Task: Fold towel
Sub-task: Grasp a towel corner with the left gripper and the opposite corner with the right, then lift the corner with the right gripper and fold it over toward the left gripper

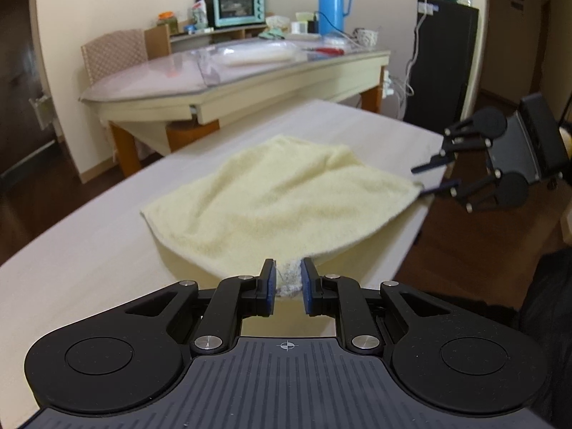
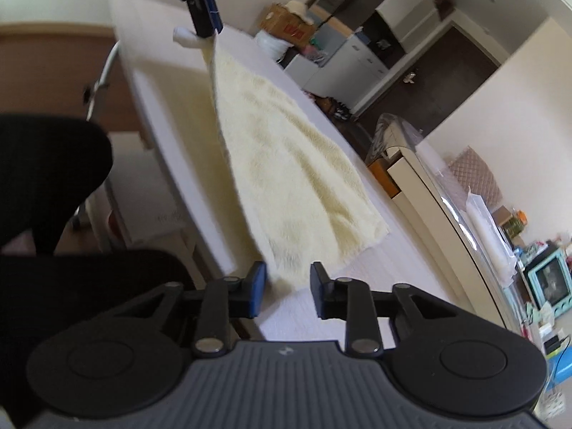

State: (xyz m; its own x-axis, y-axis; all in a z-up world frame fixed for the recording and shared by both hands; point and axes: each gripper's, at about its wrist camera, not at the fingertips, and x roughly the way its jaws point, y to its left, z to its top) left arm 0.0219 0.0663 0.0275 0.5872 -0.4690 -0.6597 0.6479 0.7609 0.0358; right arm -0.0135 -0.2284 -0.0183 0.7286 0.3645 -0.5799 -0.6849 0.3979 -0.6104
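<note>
A pale yellow towel [image 1: 286,196] lies spread on the white table [image 1: 89,257], its near edge lifted. My left gripper [image 1: 289,282] is shut on the towel's near corner, which bunches between the blue pads. In the right wrist view the towel [image 2: 296,178] stretches from the left gripper [image 2: 209,18] at the top toward my right gripper [image 2: 287,286]. The right gripper's jaws stand apart around the towel's other near corner, not closed on it. In the left wrist view the right gripper [image 1: 434,177] sits at the towel's right corner with fingers spread.
A cream table [image 1: 232,82] with a teal oven [image 1: 239,7] and a blue thermos [image 1: 332,0] stands behind. A black cabinet [image 1: 443,64] is at the right. A black chair [image 2: 53,178] is at the table's near side. The table edge [image 1: 404,246] runs close to both grippers.
</note>
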